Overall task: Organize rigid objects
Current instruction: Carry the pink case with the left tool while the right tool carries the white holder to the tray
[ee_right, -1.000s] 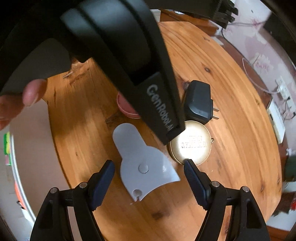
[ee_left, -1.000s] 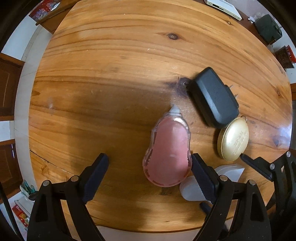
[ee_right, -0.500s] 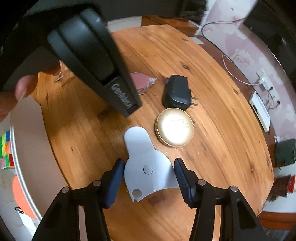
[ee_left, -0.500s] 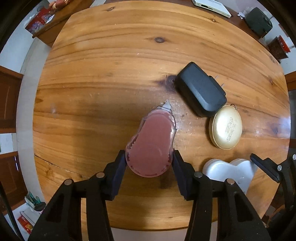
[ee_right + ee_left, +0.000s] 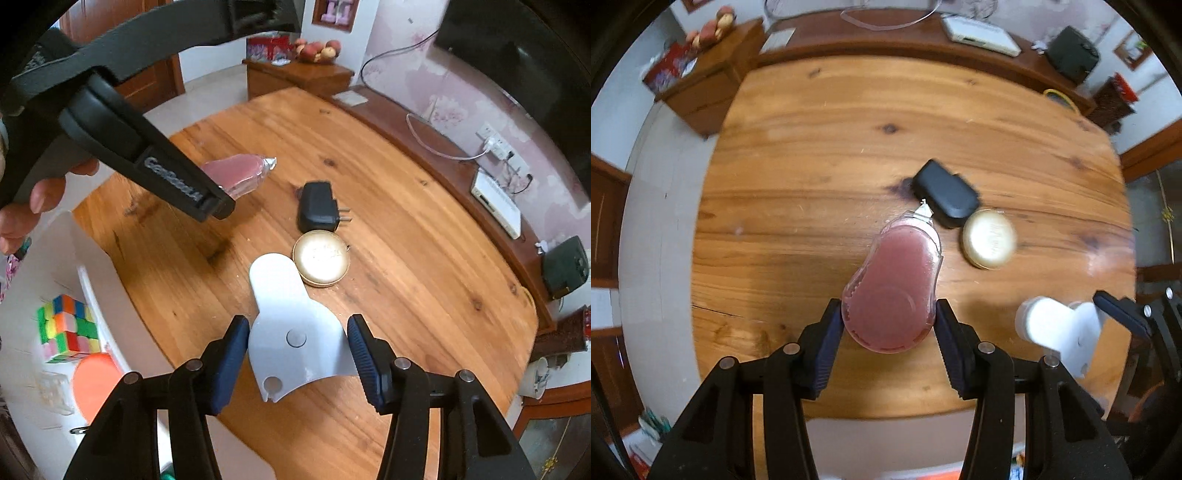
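Left gripper [image 5: 889, 325] is pinching the pink tape dispenser [image 5: 892, 291] across its wide rounded end, pads touching both flanks, clear tip pointing away. In the right wrist view the dispenser [image 5: 236, 175] is hanging clear above the wooden table [image 5: 812, 147], so it is lifted. Likely light, stiff plastic, smooth shell, could slip; the wide body looks like the right hold. Middle of the table: black charger [image 5: 945, 194] is lying flat, gold round tin [image 5: 990, 238] just beside it, apparently touching. Right gripper [image 5: 297, 345] is clamping the white plastic piece [image 5: 291, 325] at its flared end, pads on both edges; its narrow rounded end is reaching toward the tin. Probably thin, rigid, light. Whether it is off the table, cannot tell.
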`<state>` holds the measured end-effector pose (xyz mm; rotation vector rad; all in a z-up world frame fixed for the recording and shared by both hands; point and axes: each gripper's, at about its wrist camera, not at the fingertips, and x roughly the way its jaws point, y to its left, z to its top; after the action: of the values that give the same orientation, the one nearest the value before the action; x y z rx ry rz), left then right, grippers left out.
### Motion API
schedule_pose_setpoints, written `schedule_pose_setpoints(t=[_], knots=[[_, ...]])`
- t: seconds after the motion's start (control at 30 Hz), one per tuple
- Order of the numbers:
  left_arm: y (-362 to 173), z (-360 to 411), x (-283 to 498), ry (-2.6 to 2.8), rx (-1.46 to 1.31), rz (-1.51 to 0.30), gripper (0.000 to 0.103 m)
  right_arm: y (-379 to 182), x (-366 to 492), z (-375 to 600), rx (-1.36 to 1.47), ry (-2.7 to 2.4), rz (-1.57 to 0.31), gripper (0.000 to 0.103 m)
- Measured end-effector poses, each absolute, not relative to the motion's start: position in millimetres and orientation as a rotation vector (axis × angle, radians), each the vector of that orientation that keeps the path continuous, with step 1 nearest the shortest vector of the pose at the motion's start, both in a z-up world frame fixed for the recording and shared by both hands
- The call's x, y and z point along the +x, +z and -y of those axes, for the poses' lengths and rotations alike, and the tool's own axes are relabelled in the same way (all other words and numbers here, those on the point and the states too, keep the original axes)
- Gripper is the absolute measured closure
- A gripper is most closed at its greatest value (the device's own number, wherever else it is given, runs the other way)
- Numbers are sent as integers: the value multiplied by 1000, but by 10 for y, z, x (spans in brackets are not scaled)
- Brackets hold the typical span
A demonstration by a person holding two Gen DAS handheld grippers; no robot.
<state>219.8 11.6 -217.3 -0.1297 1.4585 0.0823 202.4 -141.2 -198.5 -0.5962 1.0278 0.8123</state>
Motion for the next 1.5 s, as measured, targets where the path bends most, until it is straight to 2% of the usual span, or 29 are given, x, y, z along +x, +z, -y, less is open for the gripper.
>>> schedule_pose_setpoints(t=[0.23, 0.5, 0.7, 1.0, 1.5], knots=[[-1512, 109, 1980, -39, -61, -1365, 50, -1462, 1820, 1599, -477, 789, -952, 47], [-1228, 346, 1321, -158, 117, -1331, 50, -1096, 1283, 1833, -323, 778, -919, 47], [-1335, 547, 844, -241, 197, -1367, 50, -1165, 868, 1935, -231, 744, -965, 47], [-1745, 779, 345, -331, 290, -1471, 50, -1675, 516, 1904, -215, 669, -1103, 47], [-2220, 861, 52, -358, 377, -1523, 50, -2209, 543, 1886, -199, 511, -1257, 47]])
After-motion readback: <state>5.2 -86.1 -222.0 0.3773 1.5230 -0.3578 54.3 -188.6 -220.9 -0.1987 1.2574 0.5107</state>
